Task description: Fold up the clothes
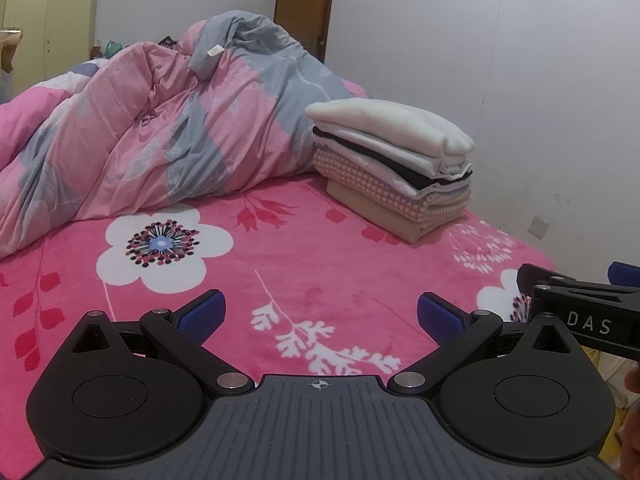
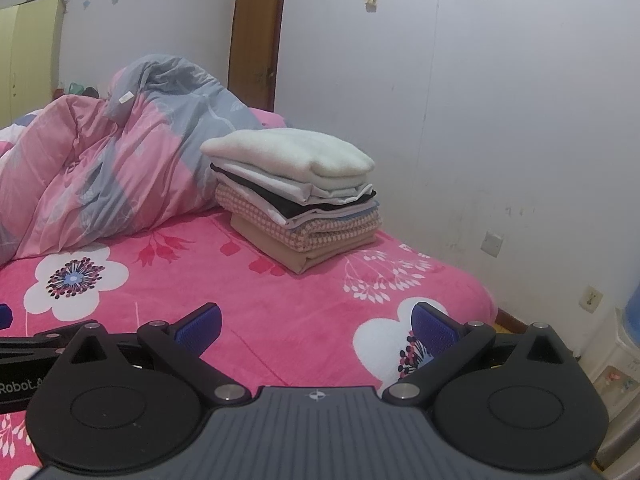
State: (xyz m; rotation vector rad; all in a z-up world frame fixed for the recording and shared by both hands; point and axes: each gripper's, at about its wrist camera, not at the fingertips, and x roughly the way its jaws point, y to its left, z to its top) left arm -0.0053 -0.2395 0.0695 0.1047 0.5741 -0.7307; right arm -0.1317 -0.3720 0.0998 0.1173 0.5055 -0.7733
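A stack of folded clothes (image 1: 390, 168) is seen on the pink floral bedspread (image 1: 240, 264), at the side of the bed nearest the white wall (image 1: 520, 80). From the bottom up, a beige piece, a pink checked piece, a black layer and white pieces can be made out, with a thick white garment (image 1: 384, 124) on top. Just behind the stack, and touching it on the side away from the wall, a rumpled pink and grey quilt (image 1: 160, 128) is heaped. Beyond the stack a brown door (image 2: 256, 36) is set in the wall, and a wall socket (image 2: 493, 243) is placed on the wall below the stack's level.

The left gripper (image 1: 320, 316) is held over the bedspread in front of the stack, its blue pads spread wide with nothing between them. The right gripper (image 2: 316, 320) is likewise spread and empty, held in front of the stack. Between the grippers and the stack only bare bedspread is seen. A water dispenser (image 2: 628, 344) stands by the wall, off the bed's corner.
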